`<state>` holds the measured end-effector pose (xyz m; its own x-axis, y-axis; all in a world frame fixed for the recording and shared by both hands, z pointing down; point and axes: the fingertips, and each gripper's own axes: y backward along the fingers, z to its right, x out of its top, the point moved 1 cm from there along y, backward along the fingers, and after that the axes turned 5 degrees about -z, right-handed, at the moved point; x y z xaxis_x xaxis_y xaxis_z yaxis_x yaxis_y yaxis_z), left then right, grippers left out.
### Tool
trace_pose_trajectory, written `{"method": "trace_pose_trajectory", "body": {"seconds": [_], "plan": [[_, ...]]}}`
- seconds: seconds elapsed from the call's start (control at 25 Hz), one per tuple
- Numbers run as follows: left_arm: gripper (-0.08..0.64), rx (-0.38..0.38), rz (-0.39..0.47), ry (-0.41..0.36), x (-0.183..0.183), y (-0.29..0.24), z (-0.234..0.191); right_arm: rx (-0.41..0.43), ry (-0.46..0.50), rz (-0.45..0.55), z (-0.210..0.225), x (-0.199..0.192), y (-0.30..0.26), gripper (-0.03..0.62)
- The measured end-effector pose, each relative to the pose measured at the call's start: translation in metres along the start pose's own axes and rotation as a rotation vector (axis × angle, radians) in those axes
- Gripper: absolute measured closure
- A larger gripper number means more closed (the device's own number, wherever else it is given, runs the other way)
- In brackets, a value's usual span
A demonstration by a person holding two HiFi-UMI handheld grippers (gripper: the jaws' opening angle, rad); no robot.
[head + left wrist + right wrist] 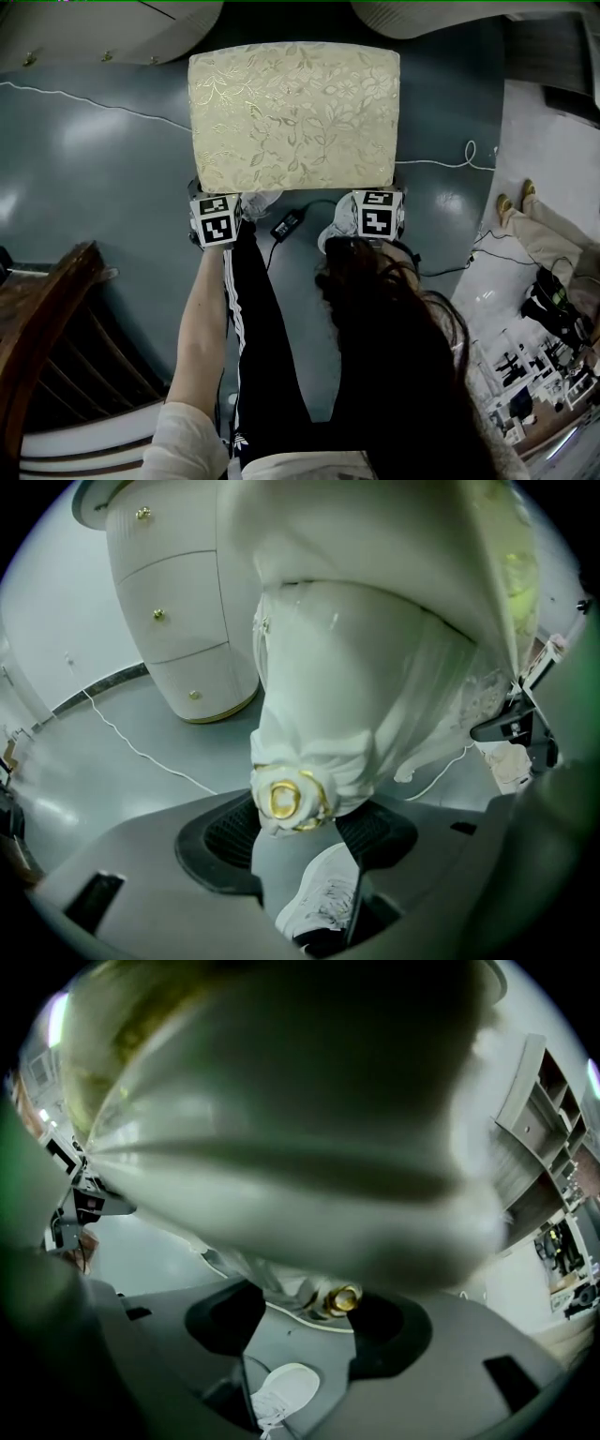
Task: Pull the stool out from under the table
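One stool (293, 117) is held at two corners now: a carved leg (314, 714) is clamped in the left gripper (295, 813), another in the right gripper (309, 1312).

The right gripper (307, 1321) has its jaws closed on the stool leg (292, 1287), by its gold boss (341, 1299). The blurred seat (281, 1129) fills the top; a white shoe (286, 1386) shows below.

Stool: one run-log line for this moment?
stool upright on floor | left gripper shut on near-left leg | right gripper around near-right leg, grip unclear
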<state>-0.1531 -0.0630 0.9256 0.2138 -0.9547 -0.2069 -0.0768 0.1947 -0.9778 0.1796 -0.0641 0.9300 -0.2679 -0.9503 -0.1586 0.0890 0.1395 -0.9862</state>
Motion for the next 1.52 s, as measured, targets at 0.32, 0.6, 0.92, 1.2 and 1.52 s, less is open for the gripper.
{"method": "trace_pose_trajectory", "body": {"seconds": [0.32,0.6,0.92,1.2,1.52], "plan": [[0.291,-0.015,-0.030,0.029,0.003,0.015,0.002,0.020,-0.019,-0.044,-0.003,0.004,0.017,0.298],[0.293,-0.023,-0.100,0.054,-0.002,0.048,0.013,0.032,-0.039,-0.117,-0.010,0.005,0.050,0.299],[0.293,-0.023,-0.130,0.095,0.027,0.094,0.012,0.036,-0.040,-0.147,-0.008,0.021,0.096,0.298],[0.293,-0.043,-0.114,0.114,0.065,0.161,0.029,-0.005,-0.057,-0.094,0.004,0.061,0.176,0.299],[0.293,-0.083,-0.068,0.105,0.134,0.246,0.059,-0.031,-0.044,-0.067,0.013,0.107,0.271,0.298]]}}
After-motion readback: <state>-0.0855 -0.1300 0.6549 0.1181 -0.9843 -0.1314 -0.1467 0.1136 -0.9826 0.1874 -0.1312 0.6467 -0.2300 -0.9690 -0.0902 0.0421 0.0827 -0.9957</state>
